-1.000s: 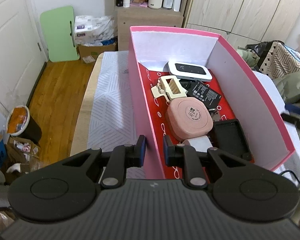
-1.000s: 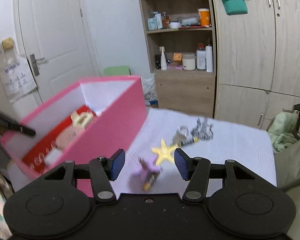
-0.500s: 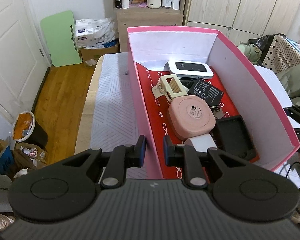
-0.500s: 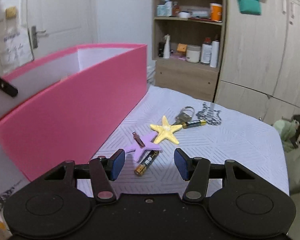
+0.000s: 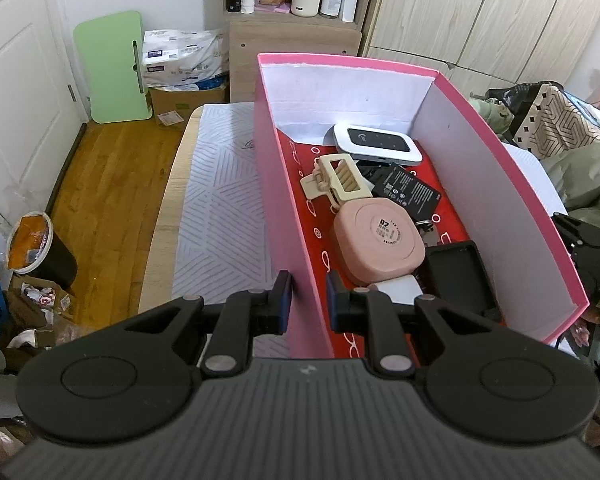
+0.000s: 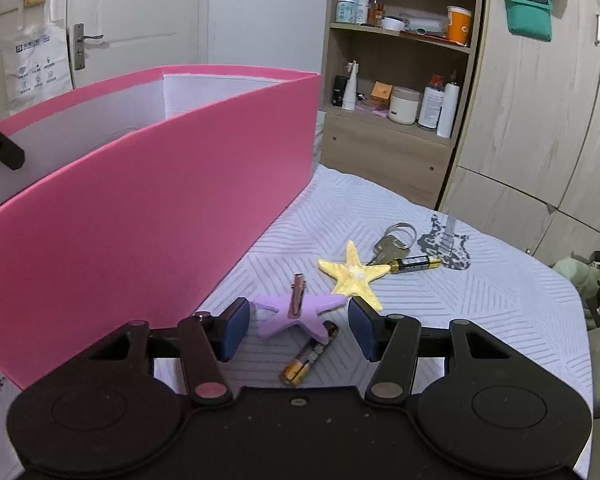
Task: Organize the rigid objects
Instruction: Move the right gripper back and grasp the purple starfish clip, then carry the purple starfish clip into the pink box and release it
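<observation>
Left gripper (image 5: 307, 300) clamped on the near-left wall of the pink box (image 5: 276, 184), one pad each side. Right gripper (image 6: 298, 328) jaws apart, nothing held, straddling the purple star hair clip (image 6: 292, 314) on the white mat (image 6: 480, 300). AA battery (image 6: 310, 358) half tucked under the clip. Yellow star (image 6: 354, 274), key (image 6: 388, 246), second battery (image 6: 416, 263) beyond. In the box: router (image 5: 376, 142), beige claw clip (image 5: 338, 178), pink case (image 5: 376, 240); black items near the bottom partly hidden, can't identify
</observation>
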A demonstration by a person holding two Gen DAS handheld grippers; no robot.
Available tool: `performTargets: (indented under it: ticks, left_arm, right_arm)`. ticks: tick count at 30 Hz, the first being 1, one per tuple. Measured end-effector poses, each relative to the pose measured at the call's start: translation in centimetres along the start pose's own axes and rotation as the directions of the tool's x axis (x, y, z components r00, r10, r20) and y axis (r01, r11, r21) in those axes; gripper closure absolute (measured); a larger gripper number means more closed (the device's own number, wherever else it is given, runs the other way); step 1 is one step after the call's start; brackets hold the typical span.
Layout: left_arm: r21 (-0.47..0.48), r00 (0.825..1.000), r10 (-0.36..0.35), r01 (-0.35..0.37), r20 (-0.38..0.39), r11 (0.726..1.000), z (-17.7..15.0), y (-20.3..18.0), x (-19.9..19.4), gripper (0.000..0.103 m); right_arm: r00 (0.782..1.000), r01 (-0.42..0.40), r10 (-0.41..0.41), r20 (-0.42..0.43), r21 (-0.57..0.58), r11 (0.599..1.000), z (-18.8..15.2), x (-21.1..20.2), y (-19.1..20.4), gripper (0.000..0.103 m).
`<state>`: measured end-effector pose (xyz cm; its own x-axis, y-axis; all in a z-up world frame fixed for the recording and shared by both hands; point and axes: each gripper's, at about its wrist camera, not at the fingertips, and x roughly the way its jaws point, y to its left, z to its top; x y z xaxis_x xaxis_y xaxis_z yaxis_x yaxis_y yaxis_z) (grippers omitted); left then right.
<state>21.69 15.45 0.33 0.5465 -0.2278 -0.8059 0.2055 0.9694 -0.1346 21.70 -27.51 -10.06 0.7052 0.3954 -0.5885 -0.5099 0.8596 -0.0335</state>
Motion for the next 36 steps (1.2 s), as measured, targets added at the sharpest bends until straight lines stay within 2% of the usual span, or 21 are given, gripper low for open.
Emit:
performTargets:
  ticks: [9, 11, 19, 27, 32, 34, 36]
  left_arm:
    - [-0.007, 1.000, -0.014, 0.014, 0.003, 1.000, 0.1, 0.3, 0.0, 0.086]
    - [-0.011, 1.000, -0.017, 0.017, 0.002, 1.000, 0.1, 0.3, 0.0, 0.086]
    - [-0.017, 1.000, -0.020, 0.020, -0.002, 1.000, 0.2, 0.5, 0.0, 0.086]
    - [-0.035, 1.000, -0.023, 0.023, 0.006, 0.999, 0.1, 0.6, 0.0, 0.086]
    - [-0.045, 0.999, -0.033, 0.034, 0.009, 0.998, 0.0, 0.8, -0.1, 0.086]
    - [-0.044, 0.999, -0.034, 0.034, 0.009, 0.998, 0.1, 0.8, -0.1, 0.086]
    - [-0.045, 0.999, -0.033, 0.034, 0.009, 0.998, 0.0, 0.9, -0.1, 0.086]
  right_arm:
    - [1.000, 0.002, -0.003, 0.015, 0.040, 0.999, 0.1, 0.4, 0.0, 0.043]
    - [1.000, -0.005, 0.004, 0.019, 0.047, 0.999, 0.0, 0.4, 0.0, 0.052]
    - [0.999, -0.029, 0.025, 0.032, 0.140, 0.990, 0.1, 0.0, -1.0, 0.052]
    - [0.993, -0.020, -0.001, 0.121, 0.170, 0.985, 1.2, -3.6, -1.2, 0.052]
    - [0.977, -0.019, -0.018, 0.213, 0.174, 0.985, 3.0, -7.0, -1.1, 0.052]
    - [0.970, -0.048, 0.006, 0.244, 0.165, 0.985, 4.2, -8.2, -1.0, 0.052]
    - [0.961, -0.109, 0.068, 0.268, 0.144, 0.983, 5.7, -9.2, -0.8, 0.052]
